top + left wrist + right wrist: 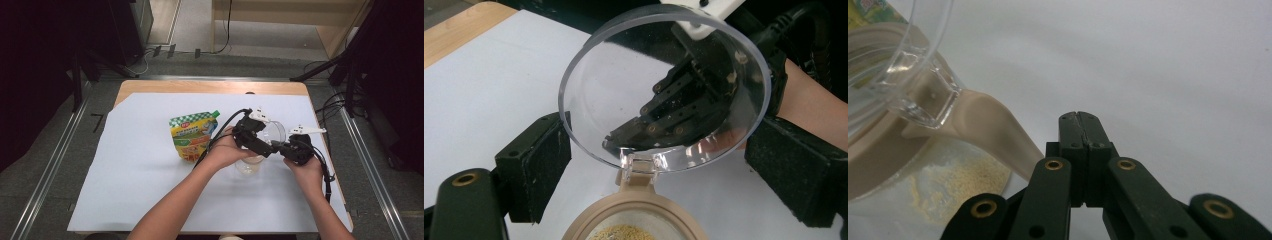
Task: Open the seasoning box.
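Jar (248, 165) lid (664, 90) raised (right gripper (1080, 117) closed).

Clear jar (248, 165) on white sheet, beige rim, yellow granules inside, round clear lid (664, 85) hinged open upright.

A high camera looks forward and down over the whole table (150, 200). Each gripper camera looks close along its own fingers, and all three views share the jar (248, 165) with its clear lid (664, 85).
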`<act>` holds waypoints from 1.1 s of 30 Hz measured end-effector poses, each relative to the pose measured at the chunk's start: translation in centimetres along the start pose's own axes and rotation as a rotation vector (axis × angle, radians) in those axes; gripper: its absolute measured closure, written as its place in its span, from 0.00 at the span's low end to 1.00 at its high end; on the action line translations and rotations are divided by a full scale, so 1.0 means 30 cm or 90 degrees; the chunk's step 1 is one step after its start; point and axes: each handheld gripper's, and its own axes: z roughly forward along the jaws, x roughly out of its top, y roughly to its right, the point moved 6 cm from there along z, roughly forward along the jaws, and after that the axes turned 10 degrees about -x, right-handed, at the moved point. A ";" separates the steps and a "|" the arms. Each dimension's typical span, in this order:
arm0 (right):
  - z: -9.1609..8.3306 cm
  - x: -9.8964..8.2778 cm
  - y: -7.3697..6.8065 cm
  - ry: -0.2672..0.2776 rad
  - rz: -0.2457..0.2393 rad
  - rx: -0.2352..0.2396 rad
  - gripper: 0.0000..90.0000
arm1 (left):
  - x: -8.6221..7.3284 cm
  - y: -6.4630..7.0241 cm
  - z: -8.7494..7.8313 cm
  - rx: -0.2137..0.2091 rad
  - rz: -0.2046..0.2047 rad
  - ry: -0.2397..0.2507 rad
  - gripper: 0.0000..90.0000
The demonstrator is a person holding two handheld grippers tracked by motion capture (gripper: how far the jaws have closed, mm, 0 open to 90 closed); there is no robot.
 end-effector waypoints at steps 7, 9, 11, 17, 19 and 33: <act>-0.036 -0.029 0.013 -0.007 0.014 0.001 1.00 | 0.003 0.002 0.001 0.002 -0.004 -0.007 0.13; -0.052 -0.034 0.007 -0.011 0.009 0.002 1.00 | 0.004 0.003 -0.004 0.000 -0.009 -0.008 0.13; -0.067 -0.037 0.001 -0.008 0.004 0.002 1.00 | 0.006 0.002 -0.010 -0.012 -0.018 -0.005 0.13; -0.097 -0.042 -0.009 -0.006 -0.001 0.005 1.00 | 0.015 0.008 -0.023 -0.010 -0.020 -0.002 0.11; -0.096 -0.044 -0.006 -0.007 0.000 0.005 1.00 | 0.018 0.010 -0.026 -0.009 -0.012 -0.011 0.10; -0.161 -0.061 -0.023 0.000 0.001 0.006 1.00 | 0.015 0.051 -0.113 0.003 0.005 -0.024 0.14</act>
